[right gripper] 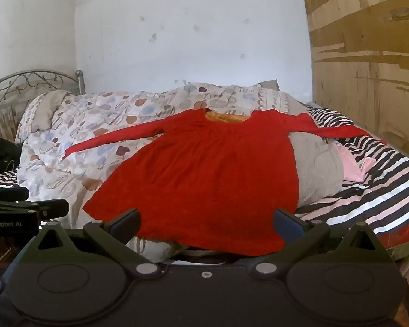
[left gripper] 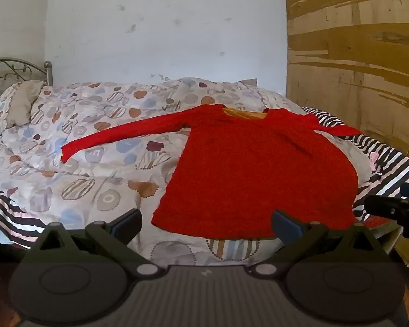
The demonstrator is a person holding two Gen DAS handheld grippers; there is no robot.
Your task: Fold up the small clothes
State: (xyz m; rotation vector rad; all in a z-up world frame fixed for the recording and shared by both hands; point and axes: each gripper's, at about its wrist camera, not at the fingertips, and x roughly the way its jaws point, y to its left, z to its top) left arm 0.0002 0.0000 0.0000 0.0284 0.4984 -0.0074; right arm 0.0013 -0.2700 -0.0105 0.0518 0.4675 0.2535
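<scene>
A small red long-sleeved dress (left gripper: 259, 174) lies spread flat on the bed, neck away from me, both sleeves stretched out to the sides. It also shows in the right wrist view (right gripper: 210, 179). My left gripper (left gripper: 206, 224) is open and empty, just in front of the dress's hem. My right gripper (right gripper: 206, 223) is open and empty, also at the hem. The right gripper's side shows at the right edge of the left wrist view (left gripper: 395, 209), and the left gripper at the left edge of the right wrist view (right gripper: 27, 209).
The dress rests on a patterned quilt (left gripper: 81, 141) over a striped sheet (right gripper: 381, 190). A pillow (left gripper: 16, 106) and metal headboard (right gripper: 32, 84) are at the far left. A wooden wardrobe (left gripper: 354, 54) stands at the right. A pink cloth (right gripper: 351, 166) lies beside the dress.
</scene>
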